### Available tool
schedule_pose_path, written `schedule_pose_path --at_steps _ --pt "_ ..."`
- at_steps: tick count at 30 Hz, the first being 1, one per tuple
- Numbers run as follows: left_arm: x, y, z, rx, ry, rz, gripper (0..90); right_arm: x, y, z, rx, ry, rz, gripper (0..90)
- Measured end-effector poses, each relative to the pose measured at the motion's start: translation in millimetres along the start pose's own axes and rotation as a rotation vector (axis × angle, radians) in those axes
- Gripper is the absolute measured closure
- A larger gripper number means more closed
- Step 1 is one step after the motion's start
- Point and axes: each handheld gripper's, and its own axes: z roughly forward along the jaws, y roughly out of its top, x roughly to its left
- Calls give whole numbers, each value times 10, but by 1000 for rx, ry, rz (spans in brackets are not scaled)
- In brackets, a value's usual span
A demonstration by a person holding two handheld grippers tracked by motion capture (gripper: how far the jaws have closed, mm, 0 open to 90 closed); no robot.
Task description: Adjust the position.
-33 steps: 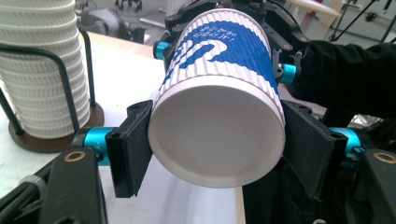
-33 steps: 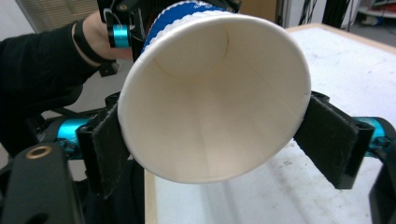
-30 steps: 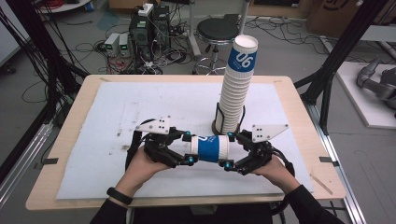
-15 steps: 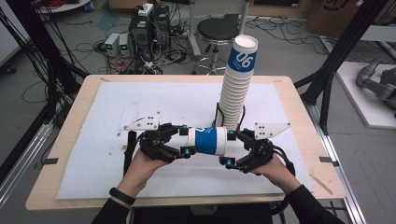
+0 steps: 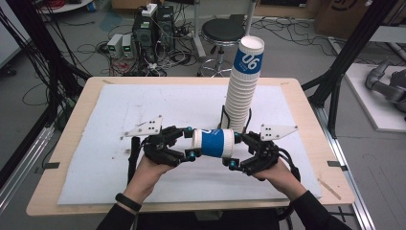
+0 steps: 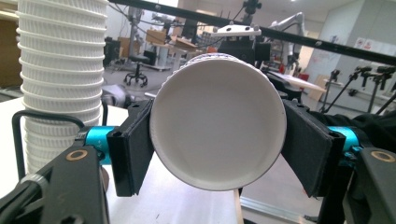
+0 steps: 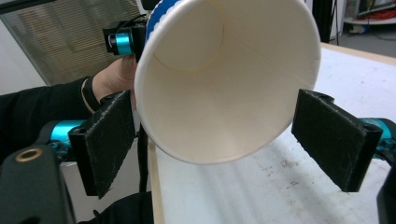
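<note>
Just below the tall cup stack (image 5: 243,88) at frame centre, the left hand-held gripper (image 5: 190,143) clamps a sideways paper cup (image 5: 214,143), while the right hand-held gripper (image 5: 235,151) has just been opening, its pads apart around the rim.

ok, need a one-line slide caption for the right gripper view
Right tool open around the mouth of a paper cup held sideways over the white mat, pads clear of the rim.

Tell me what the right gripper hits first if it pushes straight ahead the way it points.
Most likely the open mouth of the blue-and-white paper cup, lying sideways between the right gripper's open fingers; the left gripper clamps its far end.
</note>
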Motion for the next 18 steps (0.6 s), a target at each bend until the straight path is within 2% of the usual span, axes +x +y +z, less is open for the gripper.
schedule_pose_path --at_steps 8,15,18 --pt "34 -10 -42 -51 -37 -21 303 25 30 -16 -13 -10 -15 137" --pt "7 -24 8 -47 -47 -13 303 36 30 8 -21 -1 -6 135" --pt "-14 -44 61 -26 -53 -4 303 49 30 25 -21 -1 -1 135"
